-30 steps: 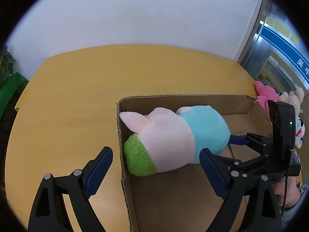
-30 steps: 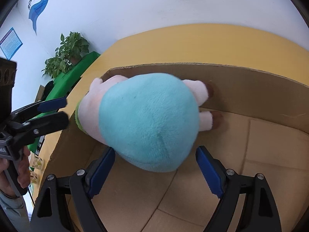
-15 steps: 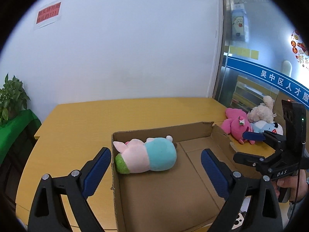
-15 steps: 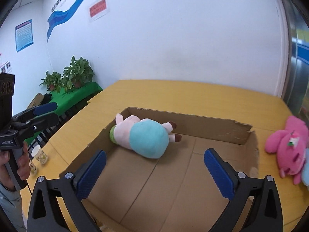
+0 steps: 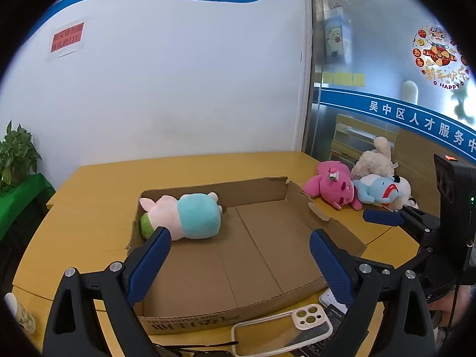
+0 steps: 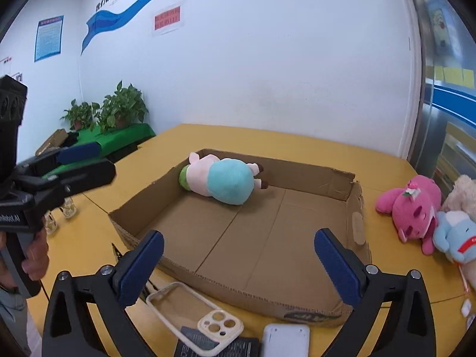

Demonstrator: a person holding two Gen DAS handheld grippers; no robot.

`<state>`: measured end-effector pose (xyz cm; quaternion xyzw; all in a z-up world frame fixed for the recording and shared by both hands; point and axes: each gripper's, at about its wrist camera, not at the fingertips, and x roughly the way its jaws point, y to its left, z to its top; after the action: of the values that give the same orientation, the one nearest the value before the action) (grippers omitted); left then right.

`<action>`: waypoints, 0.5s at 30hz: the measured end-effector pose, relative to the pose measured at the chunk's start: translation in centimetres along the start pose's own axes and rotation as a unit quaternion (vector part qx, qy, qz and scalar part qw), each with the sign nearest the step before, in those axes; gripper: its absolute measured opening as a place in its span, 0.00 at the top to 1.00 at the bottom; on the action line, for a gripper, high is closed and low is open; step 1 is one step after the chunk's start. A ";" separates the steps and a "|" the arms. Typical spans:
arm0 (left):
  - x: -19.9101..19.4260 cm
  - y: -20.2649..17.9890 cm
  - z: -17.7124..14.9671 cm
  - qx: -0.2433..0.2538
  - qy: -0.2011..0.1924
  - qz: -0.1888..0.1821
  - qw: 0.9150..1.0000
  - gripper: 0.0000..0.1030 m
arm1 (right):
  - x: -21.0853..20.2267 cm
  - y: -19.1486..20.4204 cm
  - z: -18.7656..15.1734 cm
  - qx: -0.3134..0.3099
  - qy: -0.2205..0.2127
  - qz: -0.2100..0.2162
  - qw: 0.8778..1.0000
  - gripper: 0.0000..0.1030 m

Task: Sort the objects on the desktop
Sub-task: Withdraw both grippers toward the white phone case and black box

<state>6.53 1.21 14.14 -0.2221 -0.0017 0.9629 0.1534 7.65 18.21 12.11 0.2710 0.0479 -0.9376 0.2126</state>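
Left wrist view: "HAPPY" is read on a window sticker [image 5: 439, 56]. Both the left gripper [image 5: 238, 253] and right gripper [image 6: 238, 255] are spread, empty, the right's fingers having just been opening above the cardboard box [image 6: 355, 217].

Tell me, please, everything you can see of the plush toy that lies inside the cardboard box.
The plush toy is a soft, fuzzy, pig-like figure: pale pink head with pointed ears, a light blue body, a green patch at the head end, and short pink legs with brown tips. It lies on its side in the far left corner of the cardboard box, its head against the left wall and its legs towards the back wall, resting on the box floor. Nothing else touches it; it is the only thing in the box.
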 end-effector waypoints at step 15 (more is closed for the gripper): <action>-0.3 -2.8 -4.6 -0.004 0.025 -0.033 0.999 0.07 | -2.3 -1.1 -6.2 -0.010 0.033 0.054 0.998 0.00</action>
<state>9.57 3.45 10.33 -0.2463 -0.0093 0.9515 0.1839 11.92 21.35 8.04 0.3023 0.0495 -0.9146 0.2638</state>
